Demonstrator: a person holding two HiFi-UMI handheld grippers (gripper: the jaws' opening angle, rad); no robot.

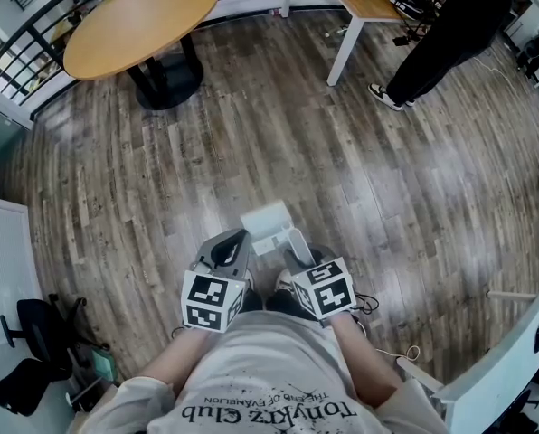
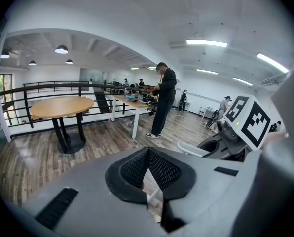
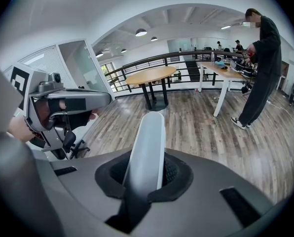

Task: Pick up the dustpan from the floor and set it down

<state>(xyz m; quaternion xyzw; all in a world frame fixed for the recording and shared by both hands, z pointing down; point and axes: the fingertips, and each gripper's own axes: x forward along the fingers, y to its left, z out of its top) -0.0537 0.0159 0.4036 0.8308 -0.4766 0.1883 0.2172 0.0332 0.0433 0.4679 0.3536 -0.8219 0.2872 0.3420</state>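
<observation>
Two tools held side by side above wood floor, close to holder's body. Jaws of right gripper clamped on handle of pale grey dustpan; handle runs up between pads. In head view, pan end of dustpan sits just ahead of both tools; cannot tell if it clears floor. Jaws of left gripper together at tips, nothing between. Round table and person in black well apart, at far side.
</observation>
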